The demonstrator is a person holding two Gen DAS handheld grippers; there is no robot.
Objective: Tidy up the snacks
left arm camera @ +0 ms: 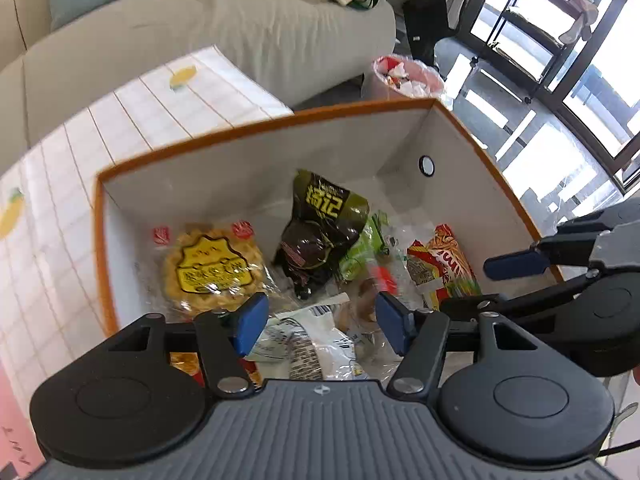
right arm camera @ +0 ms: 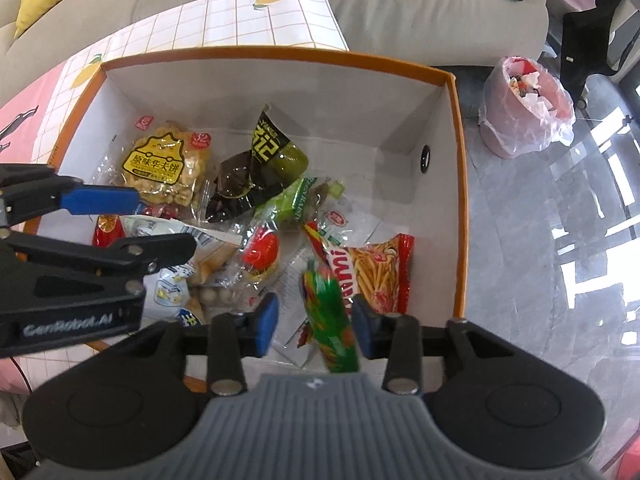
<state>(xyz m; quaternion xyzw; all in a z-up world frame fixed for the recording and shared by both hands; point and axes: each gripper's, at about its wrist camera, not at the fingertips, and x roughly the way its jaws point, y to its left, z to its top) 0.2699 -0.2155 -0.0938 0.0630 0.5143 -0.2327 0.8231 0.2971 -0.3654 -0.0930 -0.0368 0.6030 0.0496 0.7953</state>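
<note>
An orange-rimmed white box (left arm camera: 256, 128) (right arm camera: 460, 184) holds several snacks: a yellow waffle pack (left arm camera: 216, 268) (right arm camera: 164, 164), a dark green pack (left arm camera: 320, 220) (right arm camera: 260, 164), a red fries pack (left arm camera: 444, 264) (right arm camera: 376, 268) and a white bag (left arm camera: 308, 340). My left gripper (left arm camera: 322, 322) is open and empty above the box; it also shows in the right wrist view (right arm camera: 132, 220). My right gripper (right arm camera: 314, 320) is open; a blurred green and red packet (right arm camera: 330, 320) lies between its fingers, apart from the pads. The right gripper shows in the left wrist view (left arm camera: 492, 284).
The box stands on a white grid tablecloth with lemon prints (left arm camera: 132, 120) (right arm camera: 224, 24). A beige sofa (left arm camera: 200, 28) lies behind. A pink-bagged waste bin (right arm camera: 524, 108) (left arm camera: 404, 76) stands on the grey floor to the right. A black rack (left arm camera: 540, 20) stands by the window.
</note>
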